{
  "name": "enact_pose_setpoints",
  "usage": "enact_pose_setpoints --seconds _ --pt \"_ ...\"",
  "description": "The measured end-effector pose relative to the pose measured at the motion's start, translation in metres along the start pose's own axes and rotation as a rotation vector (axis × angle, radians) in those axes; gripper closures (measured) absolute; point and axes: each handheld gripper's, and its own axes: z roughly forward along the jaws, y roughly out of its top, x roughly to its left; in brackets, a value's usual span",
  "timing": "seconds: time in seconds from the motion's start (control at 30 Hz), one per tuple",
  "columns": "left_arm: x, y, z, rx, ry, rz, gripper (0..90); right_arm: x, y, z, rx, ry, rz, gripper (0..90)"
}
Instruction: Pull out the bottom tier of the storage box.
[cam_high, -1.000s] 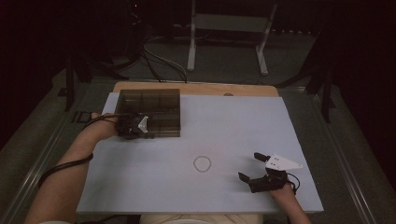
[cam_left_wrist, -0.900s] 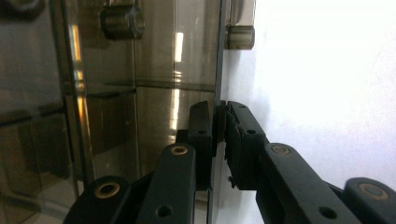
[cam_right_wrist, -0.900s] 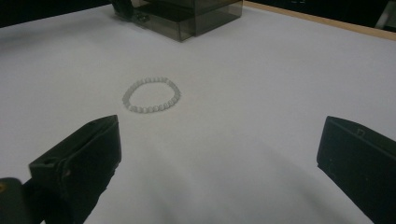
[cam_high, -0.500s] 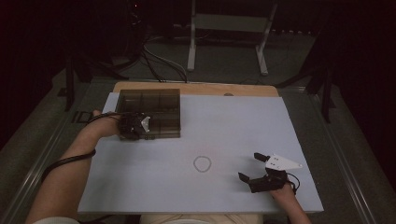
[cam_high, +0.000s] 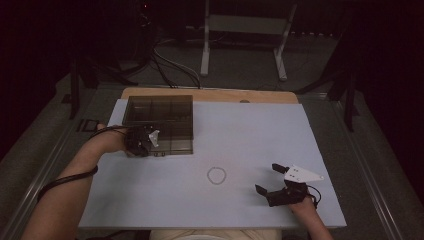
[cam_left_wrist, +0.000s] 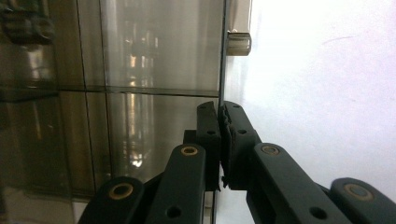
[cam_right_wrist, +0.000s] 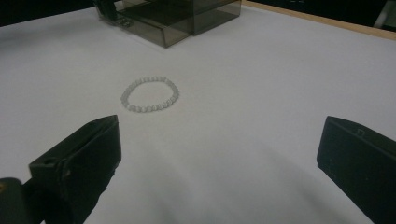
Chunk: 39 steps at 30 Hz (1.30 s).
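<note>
A smoky see-through compartment box (cam_high: 160, 117) lies at the far left of the white mat (cam_high: 250, 130). My left gripper (cam_high: 149, 141) sits at the box's near edge, and in the left gripper view its jaws (cam_left_wrist: 220, 112) are pressed together on the thin edge of the box lid (cam_left_wrist: 159, 70). A ring of pale beads, a bracelet (cam_high: 216, 175), lies flat in the middle of the mat. My right gripper (cam_high: 267, 178) rests near the front right, open and empty. It points at the bracelet (cam_right_wrist: 150, 93), with the box (cam_right_wrist: 187, 18) beyond.
A small latch (cam_left_wrist: 239, 42) sticks out from the box's edge. The mat covers a wooden table whose far strip (cam_high: 210, 94) shows. Beyond the table are floor cables (cam_high: 170, 65) and a metal stand (cam_high: 240, 45).
My left gripper has slid a little toward the near edge of the box. The right gripper and the bracelet have stayed put.
</note>
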Motion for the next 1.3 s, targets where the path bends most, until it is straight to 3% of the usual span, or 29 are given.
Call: enact_pose_setpoints --seconds 0.67,1.3 --pt "-0.017 -0.001 -0.002 0.0 -0.022 0.016 89.2 0.0 0.0 0.0 -0.001 0.0 -0.001 0.0" --pt "-0.017 -0.006 0.0 -0.038 -0.026 -0.023 88.1 0.001 0.001 0.0 0.0 0.003 -0.002 0.0"
